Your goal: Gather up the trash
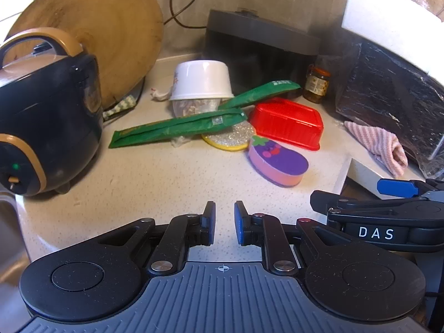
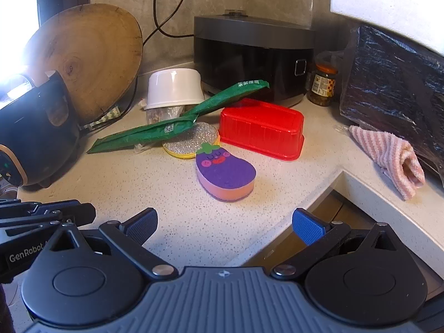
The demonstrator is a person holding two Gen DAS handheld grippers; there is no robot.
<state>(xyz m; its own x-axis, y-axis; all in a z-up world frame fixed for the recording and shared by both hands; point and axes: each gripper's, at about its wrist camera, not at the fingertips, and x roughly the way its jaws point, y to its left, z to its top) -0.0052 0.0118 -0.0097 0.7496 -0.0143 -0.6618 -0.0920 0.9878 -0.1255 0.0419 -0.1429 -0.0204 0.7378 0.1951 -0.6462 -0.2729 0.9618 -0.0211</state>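
Note:
Trash lies at the back of the speckled counter: two long green wrappers [image 1: 177, 127] [image 2: 144, 134], an upside-down white bowl [image 1: 201, 80] [image 2: 174, 88] over crumpled plastic, and an upside-down red plastic tray [image 1: 287, 122] [image 2: 260, 129]. My left gripper [image 1: 224, 223] hovers low over the near counter, well short of the trash, its jaws nearly closed with a narrow gap and nothing between them. My right gripper [image 2: 224, 224] is wide open and empty above the counter's front edge.
An eggplant-shaped sponge [image 2: 224, 176] and a round scrubber [image 2: 191, 138] lie ahead. A dark rice cooker [image 1: 47, 119] and wooden board [image 1: 111, 36] stand left; a grey cooker [image 2: 252, 55], jar [image 2: 323, 84], black bag [image 2: 394, 88] and pink cloth [image 2: 391, 158] are right.

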